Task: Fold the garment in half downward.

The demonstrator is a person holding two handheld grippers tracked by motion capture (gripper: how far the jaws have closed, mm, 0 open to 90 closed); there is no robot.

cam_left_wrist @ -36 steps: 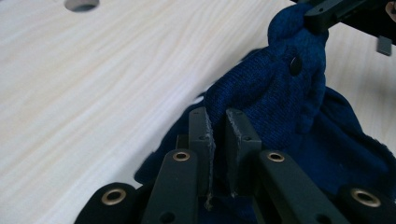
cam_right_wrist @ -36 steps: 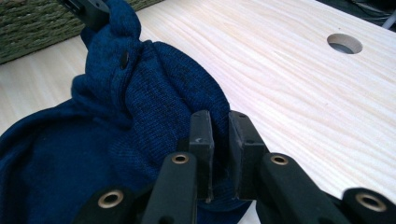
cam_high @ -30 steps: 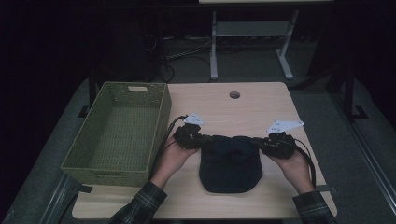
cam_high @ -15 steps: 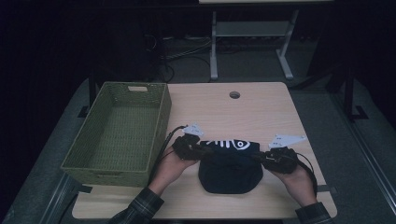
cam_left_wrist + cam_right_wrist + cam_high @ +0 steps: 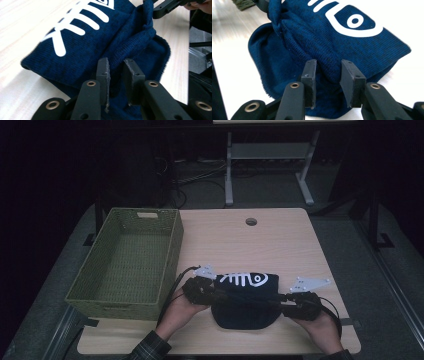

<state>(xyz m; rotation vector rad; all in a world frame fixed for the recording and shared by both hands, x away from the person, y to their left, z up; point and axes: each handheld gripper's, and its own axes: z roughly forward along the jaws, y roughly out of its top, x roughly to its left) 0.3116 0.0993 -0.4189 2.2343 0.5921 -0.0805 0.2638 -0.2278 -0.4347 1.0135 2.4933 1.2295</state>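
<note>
- Lying flat on the wooden table (image 5: 280, 245), just right of the basket (image 5: 125, 265) near its front corner: one dark blue knitted hat (image 5: 244, 306), folded over so that its white fish-skeleton print (image 5: 244, 279) faces up on the half farther from the person.
- Left gripper (image 5: 117, 75): at the hat's edge nearest the basket, held in the person's left hand (image 5: 177, 312). A fold of the knit sits between its two black jaws; the jaws have just been opening, and a gap shows beside the fold, so the grip is loosened rather than clenched.
- Right gripper (image 5: 327, 75): at the hat's far edge, well away from the basket, held in the right hand (image 5: 322, 330). A ridge of the folded knit lies between its jaws, which have likewise just been opening; the pads stand slightly off the cloth, a released hold.
- Basket: green woven, rectangular, open-topped, standing along the table's left edge; the hat is apart from it, not inside.
- Table: light wood, with a round cable hole (image 5: 251, 221) beyond the hat, farther from the person.
</note>
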